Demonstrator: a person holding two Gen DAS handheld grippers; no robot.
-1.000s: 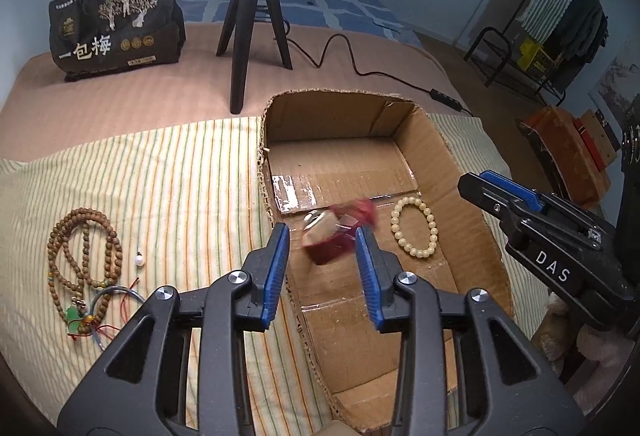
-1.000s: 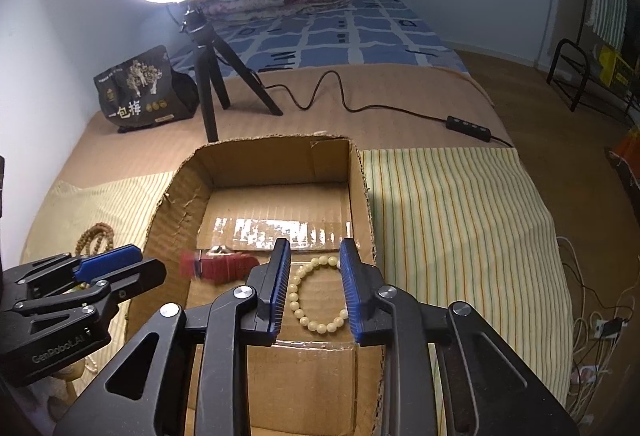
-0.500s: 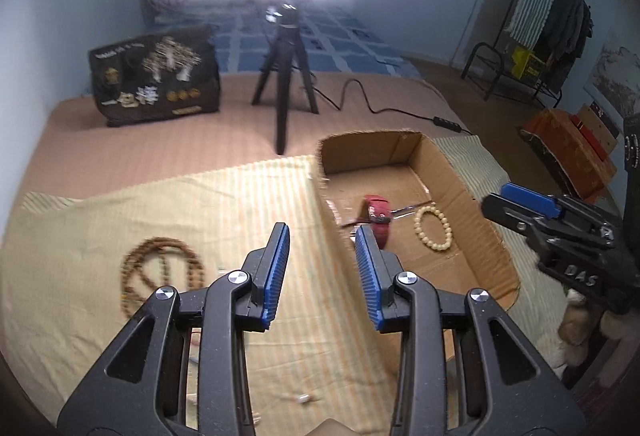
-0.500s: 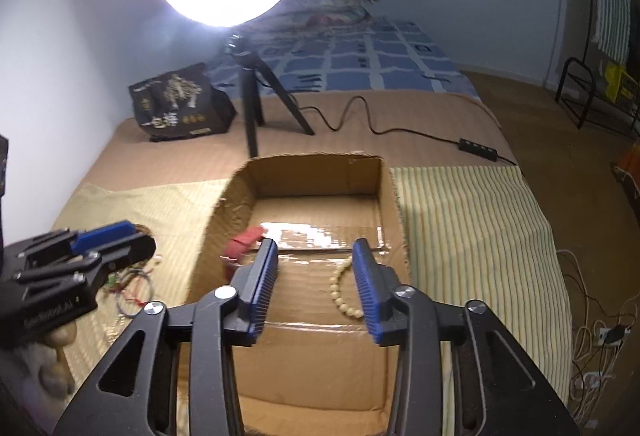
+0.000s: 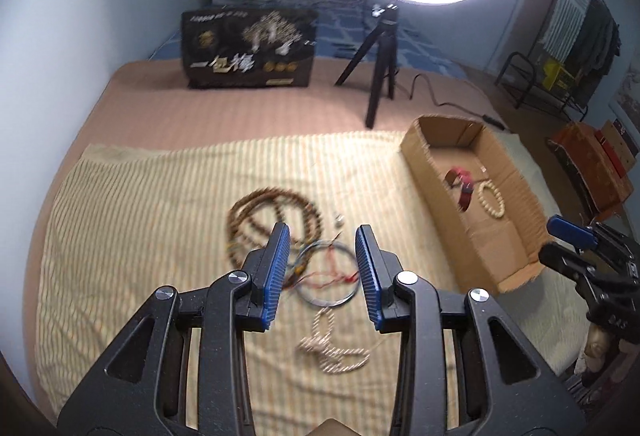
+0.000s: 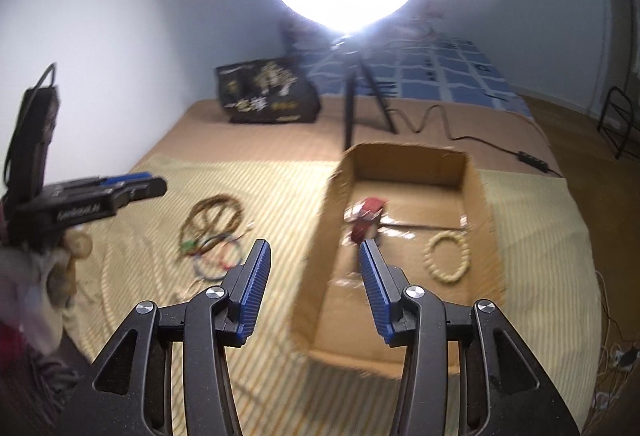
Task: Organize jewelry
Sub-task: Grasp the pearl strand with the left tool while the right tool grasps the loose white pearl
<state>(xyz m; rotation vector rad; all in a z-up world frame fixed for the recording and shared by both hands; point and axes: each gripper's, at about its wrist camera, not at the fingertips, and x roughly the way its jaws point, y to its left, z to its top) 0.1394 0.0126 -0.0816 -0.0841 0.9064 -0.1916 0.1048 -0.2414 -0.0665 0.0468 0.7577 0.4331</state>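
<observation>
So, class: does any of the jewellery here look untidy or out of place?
Yes. The brown bead necklace, thin bangles and pale chain lie overlapping on the striped cloth, outside the cardboard box that holds two pieces.

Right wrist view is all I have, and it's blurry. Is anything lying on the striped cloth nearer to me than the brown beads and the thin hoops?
Observer: Yes. The left wrist view shows a pale twisted chain on the striped cloth, just on the near side of the thin hoops.
Operator: Is the left gripper carrying anything?
Observer: No. Seen from its own camera, the left gripper has its jaws apart with nothing between them, and it points toward the hoops.
</observation>
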